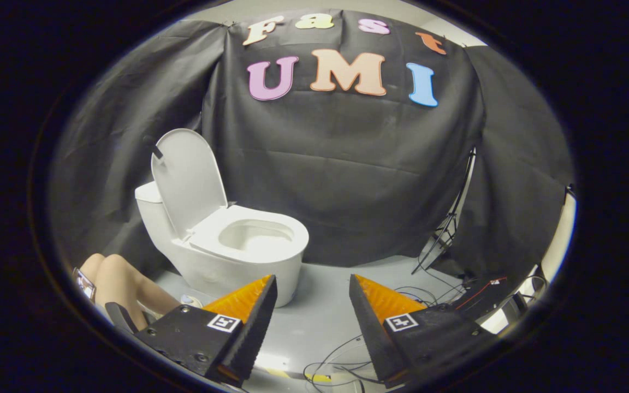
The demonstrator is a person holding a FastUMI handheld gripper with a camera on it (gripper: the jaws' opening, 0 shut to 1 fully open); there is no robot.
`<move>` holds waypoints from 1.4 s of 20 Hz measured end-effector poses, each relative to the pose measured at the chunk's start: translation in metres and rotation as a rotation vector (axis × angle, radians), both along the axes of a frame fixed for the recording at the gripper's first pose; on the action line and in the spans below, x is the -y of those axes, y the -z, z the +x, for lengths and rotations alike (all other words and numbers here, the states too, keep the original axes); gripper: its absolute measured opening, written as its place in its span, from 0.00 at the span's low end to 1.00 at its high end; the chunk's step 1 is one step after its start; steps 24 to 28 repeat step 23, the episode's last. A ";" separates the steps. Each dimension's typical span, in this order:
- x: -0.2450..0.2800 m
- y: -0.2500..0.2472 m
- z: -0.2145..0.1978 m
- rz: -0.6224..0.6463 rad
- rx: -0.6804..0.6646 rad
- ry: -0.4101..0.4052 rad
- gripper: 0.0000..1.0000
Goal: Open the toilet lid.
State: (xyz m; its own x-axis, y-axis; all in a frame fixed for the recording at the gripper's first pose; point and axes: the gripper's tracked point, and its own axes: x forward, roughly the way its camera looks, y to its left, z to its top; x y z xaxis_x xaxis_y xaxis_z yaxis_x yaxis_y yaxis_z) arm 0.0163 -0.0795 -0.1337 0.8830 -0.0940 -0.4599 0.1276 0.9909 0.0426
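— Claw (313, 284) state?

— Spread wide, both fingers apart with nothing held between them, only grey floor (320, 311) showing through the gap.

— Where is the glossy white ceramic toilet (221, 248)?

— Beyond the fingers and off to the left of them, well apart from the tips. Its base stands on the floor just past the left finger (249, 316), against the black cloth wall (347, 180).

— And the rounded white plastic toilet lid (189, 177)?

— Raised, standing nearly upright and leaning back toward the white cistern (148, 199) behind it. The oval bowl and seat below it lie uncovered. A small dark tab sits on the lid's upper left edge; it may be tape or a handle, too small to tell.

— Anything else near the claw?

— A person's bare knees (115, 281) show left of the left finger, beside the toilet's base. Thin black cables (342, 355) loop over the floor between and below the fingers. To the right, beyond the right finger (372, 316), a dark folded tripod stand (448, 229) leans against the cloth, with more wires (478, 292) on the floor near it.
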 end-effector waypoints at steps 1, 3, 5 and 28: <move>0.000 0.001 0.000 -0.002 -0.003 -0.002 0.82; -0.002 0.002 0.000 0.001 -0.004 -0.008 0.82; -0.002 -0.002 -0.001 0.007 0.003 -0.011 0.82; 0.000 -0.019 0.002 -0.001 0.056 -0.023 0.82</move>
